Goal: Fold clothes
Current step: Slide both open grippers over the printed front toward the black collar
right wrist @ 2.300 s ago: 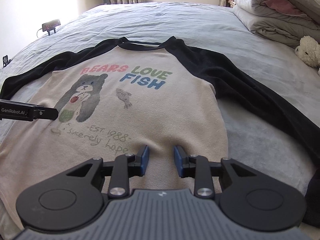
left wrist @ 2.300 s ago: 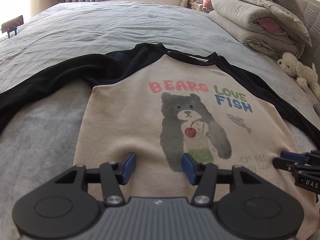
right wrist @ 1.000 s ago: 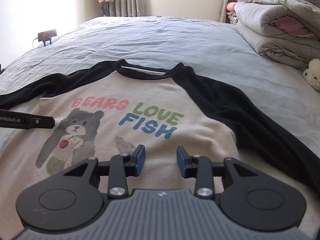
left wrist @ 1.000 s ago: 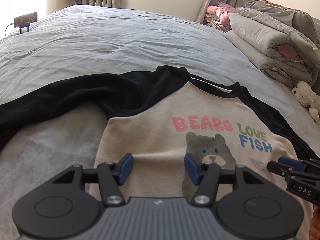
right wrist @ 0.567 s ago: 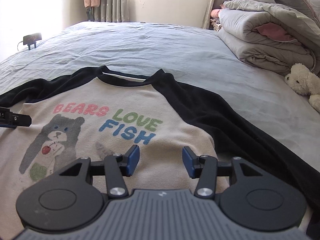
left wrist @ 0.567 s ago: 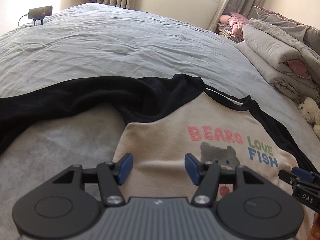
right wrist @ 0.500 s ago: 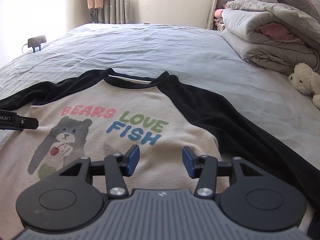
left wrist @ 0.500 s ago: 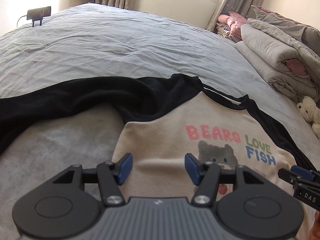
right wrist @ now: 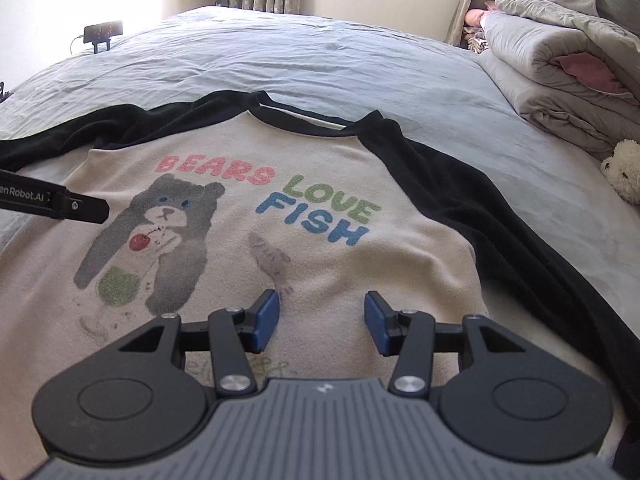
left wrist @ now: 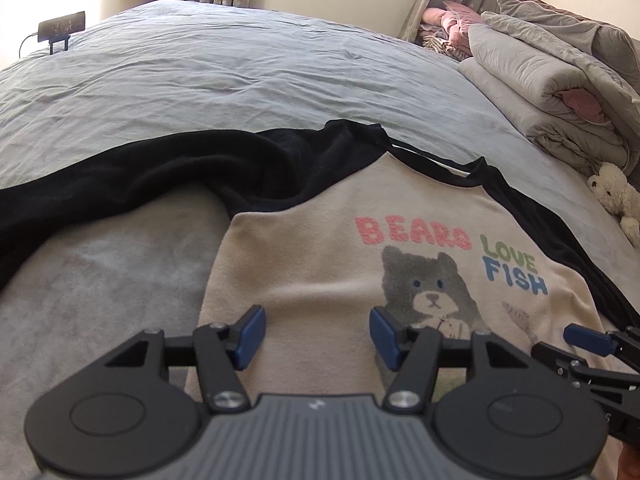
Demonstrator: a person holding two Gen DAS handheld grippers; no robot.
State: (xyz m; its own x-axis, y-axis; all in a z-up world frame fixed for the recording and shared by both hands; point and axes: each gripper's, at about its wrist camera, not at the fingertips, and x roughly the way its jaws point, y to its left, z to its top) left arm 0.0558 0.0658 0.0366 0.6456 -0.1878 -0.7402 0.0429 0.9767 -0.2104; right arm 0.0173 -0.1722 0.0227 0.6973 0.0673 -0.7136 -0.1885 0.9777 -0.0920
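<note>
A cream sweatshirt (left wrist: 320, 264) with black raglan sleeves and a bear print lies flat, front up, on the bed; it also shows in the right wrist view (right wrist: 320, 152). Its left black sleeve (left wrist: 140, 176) stretches out to the left, its right sleeve (right wrist: 500, 216) to the right. My left gripper (left wrist: 318, 334) is open and empty above the left part of the chest. My right gripper (right wrist: 322, 322) is open and empty above the lower right part of the body, and it shows at the right edge of the left wrist view (left wrist: 588, 340).
The grey-blue bedsheet (left wrist: 200, 80) spreads far behind the shirt. Folded grey duvets (left wrist: 552, 92) are stacked at the right. A small white plush toy (right wrist: 624, 172) lies beside them. A phone on a stand (right wrist: 102, 32) is at the far left edge.
Both grippers moved up the shirt from the hem toward the chest over two seconds, then tilted down slightly in the last half second. Both stayed open; the shirt has not moved.
</note>
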